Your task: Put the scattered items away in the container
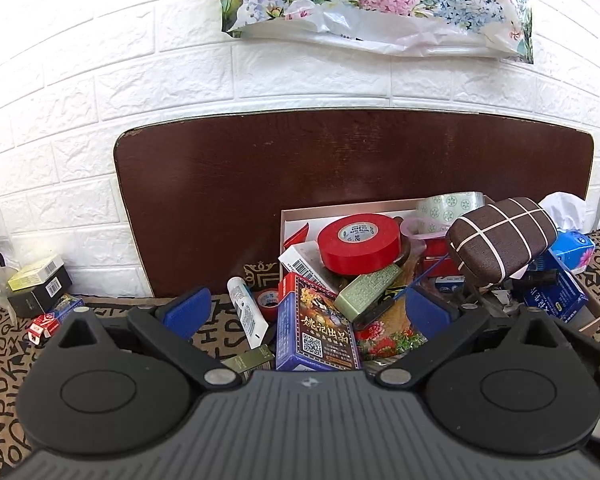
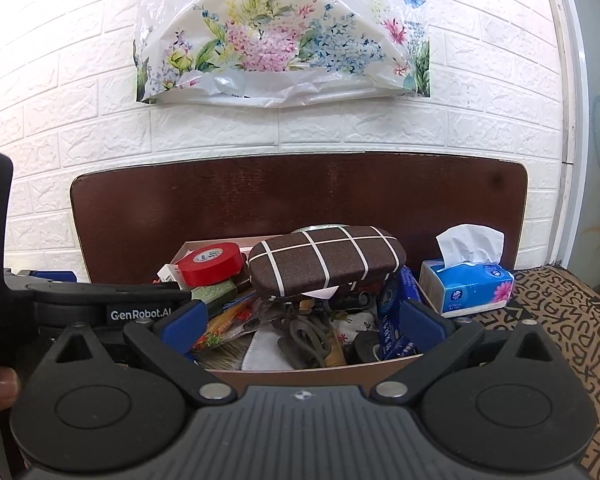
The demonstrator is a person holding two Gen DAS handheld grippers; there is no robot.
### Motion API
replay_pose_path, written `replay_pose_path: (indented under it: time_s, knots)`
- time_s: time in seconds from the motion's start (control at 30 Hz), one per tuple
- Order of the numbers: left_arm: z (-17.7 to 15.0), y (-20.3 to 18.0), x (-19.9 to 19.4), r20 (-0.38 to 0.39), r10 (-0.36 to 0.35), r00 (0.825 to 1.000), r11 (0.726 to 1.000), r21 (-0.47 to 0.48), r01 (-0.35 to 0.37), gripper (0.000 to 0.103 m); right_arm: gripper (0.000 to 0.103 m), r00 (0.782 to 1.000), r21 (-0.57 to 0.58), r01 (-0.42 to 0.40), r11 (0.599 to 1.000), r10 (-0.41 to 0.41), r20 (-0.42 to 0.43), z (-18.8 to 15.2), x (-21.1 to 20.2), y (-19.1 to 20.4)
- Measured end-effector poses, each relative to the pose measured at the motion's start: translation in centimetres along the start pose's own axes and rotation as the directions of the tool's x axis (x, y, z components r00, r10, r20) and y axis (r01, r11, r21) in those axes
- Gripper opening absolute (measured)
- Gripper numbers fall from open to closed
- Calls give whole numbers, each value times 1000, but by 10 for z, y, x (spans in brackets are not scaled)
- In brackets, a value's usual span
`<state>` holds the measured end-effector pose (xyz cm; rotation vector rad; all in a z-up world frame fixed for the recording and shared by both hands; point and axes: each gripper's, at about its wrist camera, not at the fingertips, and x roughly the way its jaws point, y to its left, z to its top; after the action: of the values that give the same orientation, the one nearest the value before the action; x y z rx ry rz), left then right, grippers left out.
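Observation:
A shallow cardboard box (image 1: 596, 316) (image 2: 300, 374) against a brown board is piled with items: a red tape roll (image 1: 358, 244) (image 2: 210, 263), a brown checked glasses case (image 1: 502, 239) (image 2: 326, 259), a clear tape roll (image 1: 448, 206), a green block (image 1: 366, 288). A blue card box (image 1: 318, 330) stands at the box's left edge between my open left gripper's (image 1: 306, 314) pads. A white tube (image 1: 246, 310) and small red tape (image 1: 268, 300) lie left of it. My right gripper (image 2: 302, 320) is open and empty over the box's front edge. The left gripper (image 2: 100, 304) shows in the right wrist view.
Small boxes (image 1: 40, 288) and a red pack (image 1: 44, 324) lie at the far left by the white brick wall. A blue tissue pack (image 2: 466, 284) stands right of the box. A floral bag (image 2: 284, 40) hangs on the wall. A letter-patterned cloth (image 2: 560, 320) covers the surface.

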<state>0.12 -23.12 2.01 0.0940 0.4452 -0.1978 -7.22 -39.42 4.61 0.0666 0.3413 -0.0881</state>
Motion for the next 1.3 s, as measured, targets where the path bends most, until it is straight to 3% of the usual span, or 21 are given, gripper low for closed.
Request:
replay_pose_path:
  time_s: [0.53, 1.3]
  knots:
    - [-5, 0, -4, 2, -45, 999, 999, -18, 45, 103, 103, 1000, -11, 7, 1000, -7, -9, -5, -5, -3]
    - [-7, -2, -2, 11, -45, 999, 999, -8, 45, 103, 103, 1000, -11, 0, 1000, 0, -18, -7, -4, -5]
